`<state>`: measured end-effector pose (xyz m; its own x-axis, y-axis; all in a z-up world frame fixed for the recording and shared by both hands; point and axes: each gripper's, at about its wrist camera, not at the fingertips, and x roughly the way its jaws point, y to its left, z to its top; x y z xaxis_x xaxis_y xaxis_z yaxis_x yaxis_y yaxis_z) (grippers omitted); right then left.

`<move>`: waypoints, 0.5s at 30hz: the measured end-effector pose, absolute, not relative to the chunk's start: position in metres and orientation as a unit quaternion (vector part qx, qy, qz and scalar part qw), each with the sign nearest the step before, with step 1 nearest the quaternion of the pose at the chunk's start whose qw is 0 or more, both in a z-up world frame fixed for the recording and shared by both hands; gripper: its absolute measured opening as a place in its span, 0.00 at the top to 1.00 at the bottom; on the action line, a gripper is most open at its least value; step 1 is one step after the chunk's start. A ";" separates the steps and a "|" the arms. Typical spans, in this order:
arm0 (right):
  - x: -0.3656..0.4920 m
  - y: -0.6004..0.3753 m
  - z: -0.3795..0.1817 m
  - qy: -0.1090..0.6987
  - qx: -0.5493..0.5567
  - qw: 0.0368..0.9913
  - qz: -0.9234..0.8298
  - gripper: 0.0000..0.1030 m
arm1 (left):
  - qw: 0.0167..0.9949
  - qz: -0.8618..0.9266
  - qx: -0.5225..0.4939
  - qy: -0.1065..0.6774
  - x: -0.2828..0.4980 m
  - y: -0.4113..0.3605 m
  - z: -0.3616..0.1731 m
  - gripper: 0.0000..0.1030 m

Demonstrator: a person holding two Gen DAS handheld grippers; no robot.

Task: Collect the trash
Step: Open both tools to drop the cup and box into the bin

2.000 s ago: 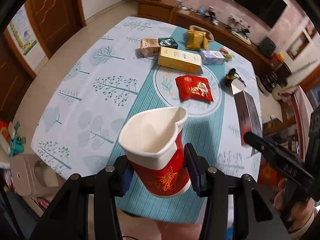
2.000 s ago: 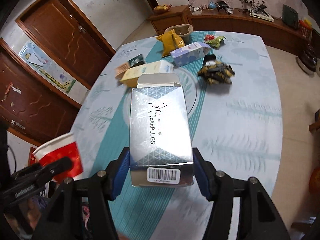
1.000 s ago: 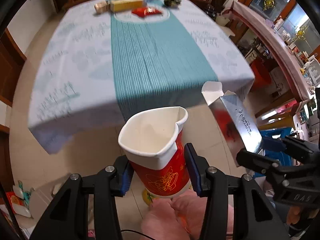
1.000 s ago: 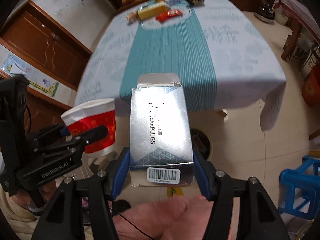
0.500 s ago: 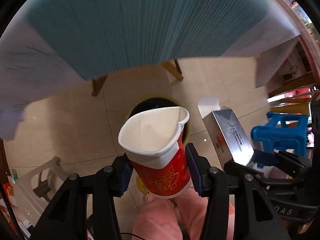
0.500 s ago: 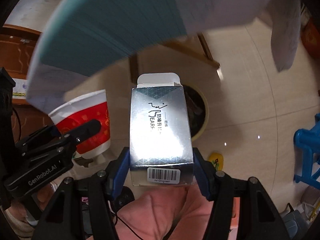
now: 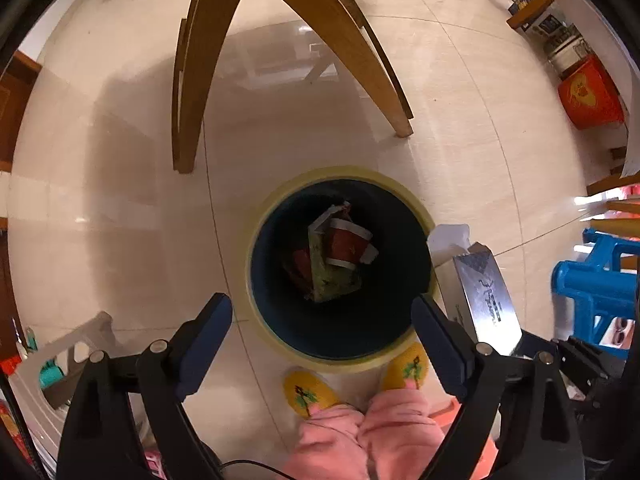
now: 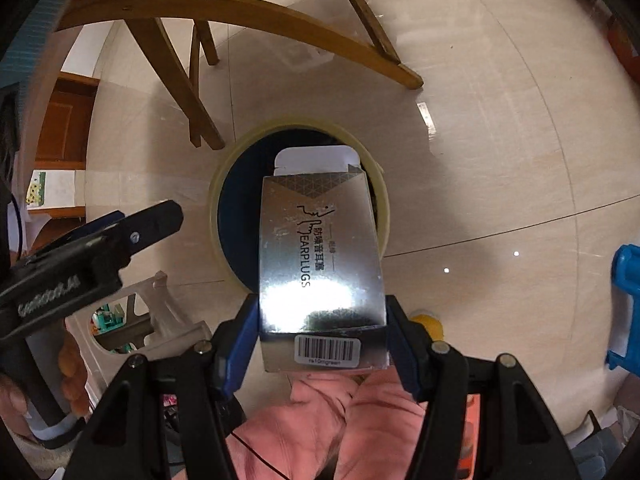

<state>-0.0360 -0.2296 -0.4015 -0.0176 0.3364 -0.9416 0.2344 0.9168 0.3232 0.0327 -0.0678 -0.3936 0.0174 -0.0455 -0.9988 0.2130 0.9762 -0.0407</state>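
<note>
A round bin (image 7: 262, 312) with a pale yellow rim and dark inside stands on the tiled floor. Inside it lies the red paper cup (image 7: 346, 244) on a green wrapper. My left gripper (image 7: 322, 316) hangs straight above the bin, its jaws opening wide with nothing between them. My right gripper (image 8: 320, 320) is shut on a silver earplugs box (image 8: 320, 256), held over the bin's rim (image 8: 218, 184). The same box (image 7: 486, 296) shows at the right in the left wrist view. The left gripper (image 8: 140, 224) appears at the left of the right wrist view.
Curved wooden table legs (image 7: 192, 64) stand just beyond the bin. A blue plastic stool (image 7: 592, 284) is at the right, a grey stool (image 8: 160, 320) at the left. The person's yellow slippers (image 7: 308, 392) and pink trouser legs (image 8: 328, 420) are beside the bin.
Both grippers have dropped from table height to just above the bin. The left jaws have spread and let the red cup fall into the bin. The right still holds the box.
</note>
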 end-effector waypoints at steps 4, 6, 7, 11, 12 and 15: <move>-0.030 -0.223 -0.409 0.709 0.204 0.674 0.043 0.41 | 0.719 -0.074 0.068 0.688 0.034 -0.056 -0.388 0.12; -0.026 -0.217 -0.410 0.707 0.205 0.675 0.047 0.41 | 0.723 -0.056 0.061 0.686 0.032 -0.044 -0.385 0.12; -0.023 -0.214 -0.411 0.707 0.204 0.675 0.049 0.41 | 0.723 -0.049 0.056 0.686 0.033 -0.038 -0.385 0.12; -0.011 -0.203 -0.412 0.697 0.199 0.687 0.056 0.38 | 0.725 -0.021 0.027 0.688 0.032 -0.020 -0.379 0.12; -0.009 -0.202 -0.413 0.693 0.197 0.692 0.056 0.38 | 0.726 -0.016 0.020 0.687 0.031 -0.015 -0.377 0.12; -0.005 -0.199 -0.404 0.676 0.191 0.710 0.057 0.37 | 0.733 -0.008 0.014 0.680 0.031 -0.007 -0.370 0.12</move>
<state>-0.0047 -0.1986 -0.4038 0.0797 0.3385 -0.9376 0.1768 0.9209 0.3475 0.0309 -0.0073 -0.3700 0.0754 0.0085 -0.9971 0.0307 0.9995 0.0109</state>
